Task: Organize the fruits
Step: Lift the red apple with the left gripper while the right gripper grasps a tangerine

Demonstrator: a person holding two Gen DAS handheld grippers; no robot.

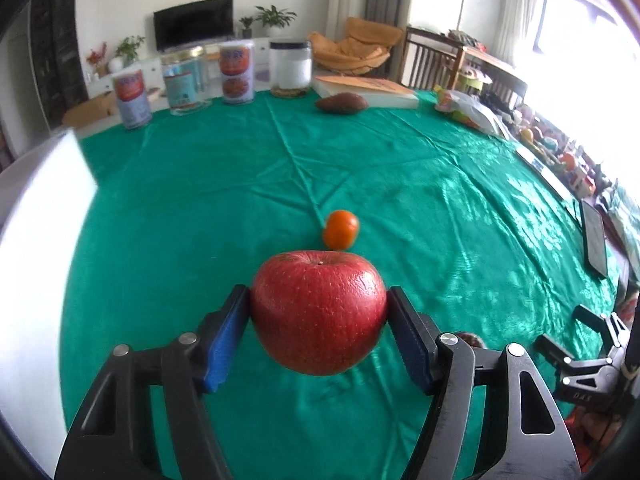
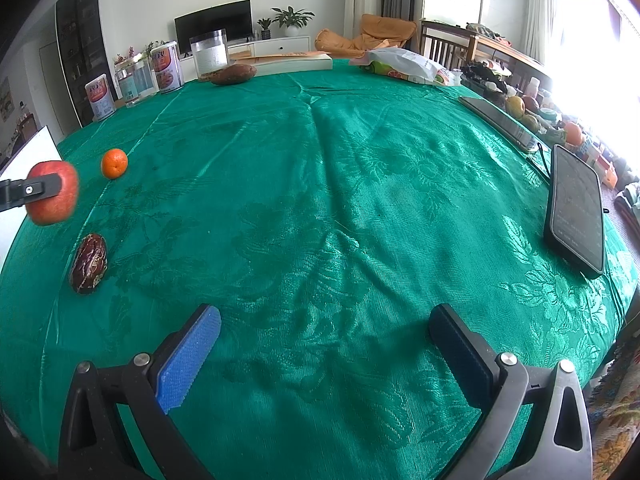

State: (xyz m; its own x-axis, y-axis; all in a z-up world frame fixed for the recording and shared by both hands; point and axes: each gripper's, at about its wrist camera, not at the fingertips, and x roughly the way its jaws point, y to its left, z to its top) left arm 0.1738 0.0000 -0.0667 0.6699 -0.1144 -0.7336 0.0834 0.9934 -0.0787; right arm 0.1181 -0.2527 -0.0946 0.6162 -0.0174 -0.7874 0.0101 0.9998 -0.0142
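ahead: we see bare green cloth | left: tangerine, date | right: phone

White panel: blurred, cut by the left edge of the left wrist view; identity cannot be told.
Date: mostly hidden behind the left tool's finger.
Right tool: cut by the right edge of that view.
Tin labels: too small to read.
Window-side clutter: washed out by glare.
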